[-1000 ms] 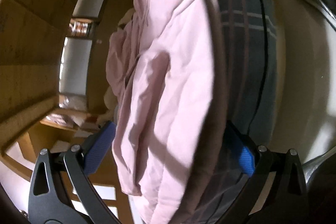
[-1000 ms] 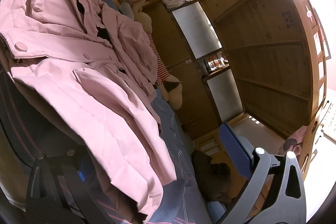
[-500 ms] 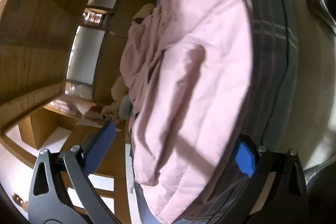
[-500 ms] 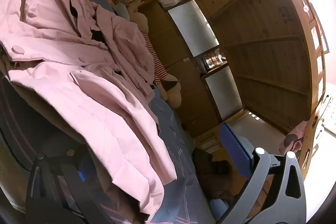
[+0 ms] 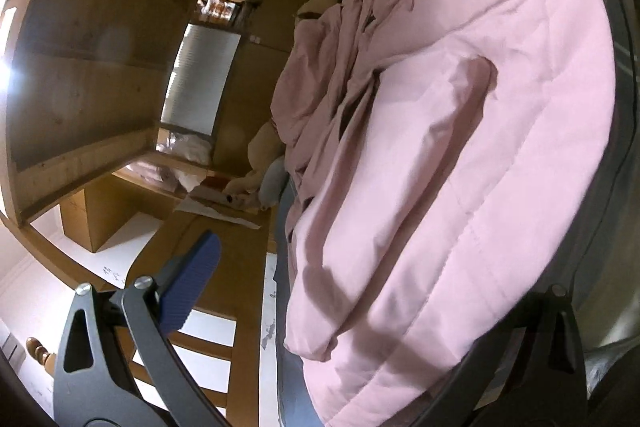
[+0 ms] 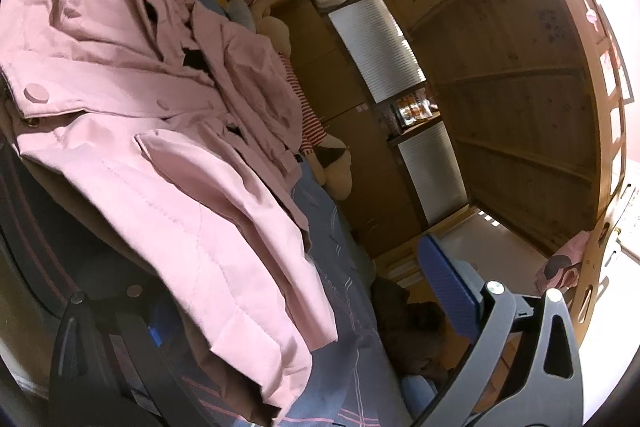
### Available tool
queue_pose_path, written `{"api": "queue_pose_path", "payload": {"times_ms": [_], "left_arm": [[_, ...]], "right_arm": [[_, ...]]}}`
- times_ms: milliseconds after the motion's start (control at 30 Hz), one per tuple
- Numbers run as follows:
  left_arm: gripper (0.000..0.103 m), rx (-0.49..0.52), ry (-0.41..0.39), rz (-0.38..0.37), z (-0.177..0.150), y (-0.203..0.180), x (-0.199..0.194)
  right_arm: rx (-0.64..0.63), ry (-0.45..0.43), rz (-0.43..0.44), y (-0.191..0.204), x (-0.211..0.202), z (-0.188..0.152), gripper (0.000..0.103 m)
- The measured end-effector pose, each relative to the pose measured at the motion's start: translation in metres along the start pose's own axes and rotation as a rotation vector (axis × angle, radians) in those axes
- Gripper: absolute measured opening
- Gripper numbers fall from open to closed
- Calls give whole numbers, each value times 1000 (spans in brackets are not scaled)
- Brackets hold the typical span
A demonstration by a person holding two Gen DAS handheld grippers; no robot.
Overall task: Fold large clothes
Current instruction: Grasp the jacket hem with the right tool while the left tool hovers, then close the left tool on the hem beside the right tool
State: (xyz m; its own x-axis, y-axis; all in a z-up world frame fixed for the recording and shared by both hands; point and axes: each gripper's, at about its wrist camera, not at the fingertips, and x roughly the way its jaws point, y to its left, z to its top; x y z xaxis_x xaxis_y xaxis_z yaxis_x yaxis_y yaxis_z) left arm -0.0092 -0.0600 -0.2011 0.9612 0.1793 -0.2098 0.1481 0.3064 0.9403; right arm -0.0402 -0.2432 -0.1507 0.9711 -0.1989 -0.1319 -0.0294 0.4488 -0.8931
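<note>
A pink quilted coat (image 5: 460, 155) lies spread on a bed with dark plaid and blue bedding (image 6: 344, 291). In the left wrist view my left gripper (image 5: 360, 311) is open around the coat's lower corner. Its left blue pad (image 5: 196, 283) stands free, while the right finger is covered by the fabric. In the right wrist view the coat (image 6: 132, 131) shows its buttoned front and a flap pocket. My right gripper (image 6: 288, 311) is open too. The hem hangs over its left finger, and the right blue pad (image 6: 448, 291) is off the cloth.
Plush toys (image 6: 316, 143) lie along the bed's far side against a wooden wardrobe (image 6: 500, 99) with shelves and frosted panels. A dark garment (image 6: 412, 323) sits on the bedding near my right gripper. A wooden bed frame (image 5: 224, 259) runs beside the mattress.
The left gripper has swung, so the coat has slid to the right of its view and now hides the right pad. The right gripper has barely shifted. Both stay open.
</note>
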Motion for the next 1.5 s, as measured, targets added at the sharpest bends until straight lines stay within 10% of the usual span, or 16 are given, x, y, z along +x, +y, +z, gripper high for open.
{"api": "queue_pose_path", "payload": {"times_ms": [100, 233, 500, 1000, 1500], "left_arm": [[91, -42, -5, -29, 2, 8, -2], [64, -129, 3, -124, 2, 18, -2], [44, -302, 19, -196, 3, 44, 0], [14, -493, 115, -383, 1, 65, 6], [12, -593, 159, -435, 1, 77, 12]], "right_arm": [[-18, 17, 15, 2, 0, 0, 100], [-13, 16, 75, 0, -2, 3, 72], [-5, 38, 146, 2, -1, 5, 23], [110, 99, 249, -8, 6, 14, 8], [204, 131, 336, -20, 12, 19, 5]]}}
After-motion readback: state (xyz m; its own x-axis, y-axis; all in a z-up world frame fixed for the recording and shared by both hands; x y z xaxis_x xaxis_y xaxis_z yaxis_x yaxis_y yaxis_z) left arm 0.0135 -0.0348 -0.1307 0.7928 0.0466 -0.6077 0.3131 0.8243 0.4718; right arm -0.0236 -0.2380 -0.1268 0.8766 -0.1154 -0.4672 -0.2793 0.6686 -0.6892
